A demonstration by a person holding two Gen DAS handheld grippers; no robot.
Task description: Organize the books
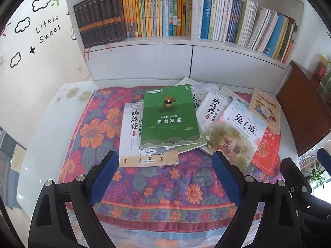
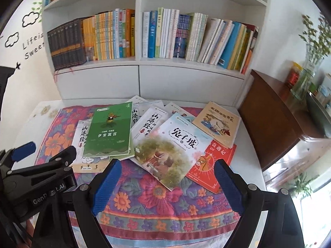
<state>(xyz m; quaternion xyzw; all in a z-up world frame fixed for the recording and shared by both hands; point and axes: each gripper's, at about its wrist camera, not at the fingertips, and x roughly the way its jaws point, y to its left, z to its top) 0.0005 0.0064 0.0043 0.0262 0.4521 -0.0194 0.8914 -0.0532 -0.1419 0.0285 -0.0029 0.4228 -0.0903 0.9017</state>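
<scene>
A green book point(image 1: 170, 116) lies face up on top of a loose spread of paperbacks on the flowered cloth point(image 1: 157, 188), just ahead of our left gripper point(image 1: 165, 165) and a little beyond its blue pads. Our left jaws stand wide apart with nothing between them; only bare cloth shows in the gap. The white book point(image 1: 134, 136) beneath the green one pokes out toward the left pad point(image 1: 103, 177).

Ahead of our right gripper point(image 2: 167, 175), whose jaws are likewise spread and empty, the rabbit-hill book point(image 2: 175, 148) reaches closest, its near corner lying between the two pads' lines. The red book point(image 2: 213, 165) sits just ahead of the right-hand pad point(image 2: 229, 188), and the tan book point(image 2: 217, 122) lies farther out.

The risk we see: the covers overlap like shingles, so pinching one edge could drag a neighbour along or catch two at once. These thin paperbacks would likely sag or slip if gripped at a corner. The shelf point(image 2: 190, 64) behind is packed, its right-hand row leaning, so a book pushed in could jam or topple the row.
</scene>
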